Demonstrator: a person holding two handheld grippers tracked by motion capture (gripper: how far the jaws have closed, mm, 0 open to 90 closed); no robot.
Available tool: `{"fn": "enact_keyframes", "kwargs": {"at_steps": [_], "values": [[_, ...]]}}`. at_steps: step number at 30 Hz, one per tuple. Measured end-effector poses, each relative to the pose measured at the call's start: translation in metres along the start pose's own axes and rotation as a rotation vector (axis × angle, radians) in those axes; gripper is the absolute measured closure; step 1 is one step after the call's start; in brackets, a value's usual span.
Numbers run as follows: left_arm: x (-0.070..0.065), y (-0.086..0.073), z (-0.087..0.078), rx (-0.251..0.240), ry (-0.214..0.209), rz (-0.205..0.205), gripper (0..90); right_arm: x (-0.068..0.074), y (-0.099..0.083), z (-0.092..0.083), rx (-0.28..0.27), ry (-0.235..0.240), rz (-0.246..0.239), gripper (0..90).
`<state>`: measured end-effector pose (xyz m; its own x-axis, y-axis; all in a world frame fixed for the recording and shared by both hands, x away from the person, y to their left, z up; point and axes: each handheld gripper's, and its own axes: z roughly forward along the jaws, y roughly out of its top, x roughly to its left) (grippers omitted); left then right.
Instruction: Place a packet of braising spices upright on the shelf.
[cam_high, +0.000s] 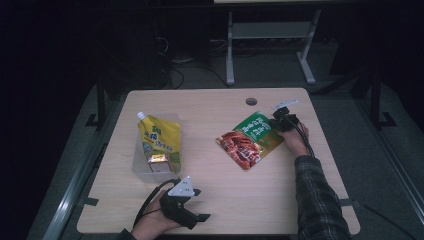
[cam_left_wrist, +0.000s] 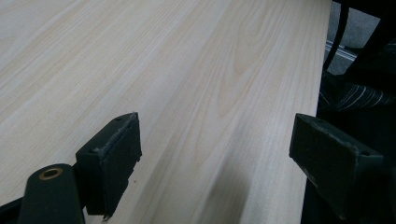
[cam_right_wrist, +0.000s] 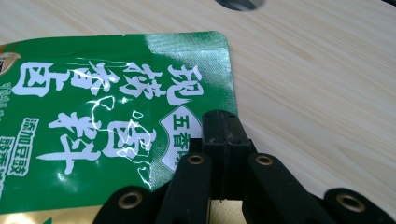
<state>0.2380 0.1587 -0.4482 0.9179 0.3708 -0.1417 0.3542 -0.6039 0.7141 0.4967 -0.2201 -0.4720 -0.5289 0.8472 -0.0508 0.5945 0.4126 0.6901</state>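
A green and red food pouch lies flat on the wooden table, right of centre. My right gripper is at the pouch's far right corner, jaws shut. In the right gripper view the closed tips rest over the right edge of the green pouch; nothing shows between the pads, and whether they press on the film I cannot tell. My left gripper lies near the table's front edge, jaws wide open. In the left gripper view bare wood lies between its open jaws.
A yellow spouted pouch stands in a clear plastic bin at the table's left. A round cable hole sits near the far edge. A person's plaid sleeve reaches in along the right side.
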Motion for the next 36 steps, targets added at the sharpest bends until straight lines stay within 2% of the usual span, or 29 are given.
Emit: {"fn": "enact_keyframes", "kwargs": {"at_steps": [5,12,14,20,21,22,23,26,33,36], "values": [[-0.001,0.000,0.000,0.000,-0.002,-0.001,16.1,0.014,0.004,0.004,-0.018,0.055,-0.037,90.0],[-0.001,0.001,0.000,-0.001,-0.006,0.005,16.1,0.042,0.011,0.010,-0.034,0.126,-0.119,90.0],[-0.001,0.001,0.000,-0.003,-0.004,0.003,16.1,0.048,0.011,0.010,-0.040,0.145,-0.128,90.0],[-0.002,0.001,0.000,-0.012,-0.007,0.002,16.1,0.069,0.010,0.009,-0.062,0.211,-0.182,90.0],[-0.002,0.001,0.000,-0.012,-0.007,0.002,16.1,0.069,0.010,0.009,-0.062,0.211,-0.182,90.0],[-0.002,0.001,0.000,-0.012,-0.007,0.004,16.1,0.077,0.008,0.007,-0.068,0.240,-0.211,90.0],[-0.002,0.001,0.000,-0.018,-0.007,0.001,16.1,0.081,0.007,0.006,-0.071,0.246,-0.224,90.0],[-0.002,0.002,-0.001,-0.021,-0.005,-0.002,16.1,0.090,0.003,0.002,-0.074,0.277,-0.233,90.0],[-0.002,0.002,-0.001,-0.027,-0.002,-0.002,16.1,0.100,-0.005,-0.009,-0.064,0.317,-0.268,90.0],[-0.003,0.002,-0.002,-0.028,-0.002,-0.003,16.0,0.106,-0.008,-0.014,-0.056,0.314,-0.301,90.0]]}}
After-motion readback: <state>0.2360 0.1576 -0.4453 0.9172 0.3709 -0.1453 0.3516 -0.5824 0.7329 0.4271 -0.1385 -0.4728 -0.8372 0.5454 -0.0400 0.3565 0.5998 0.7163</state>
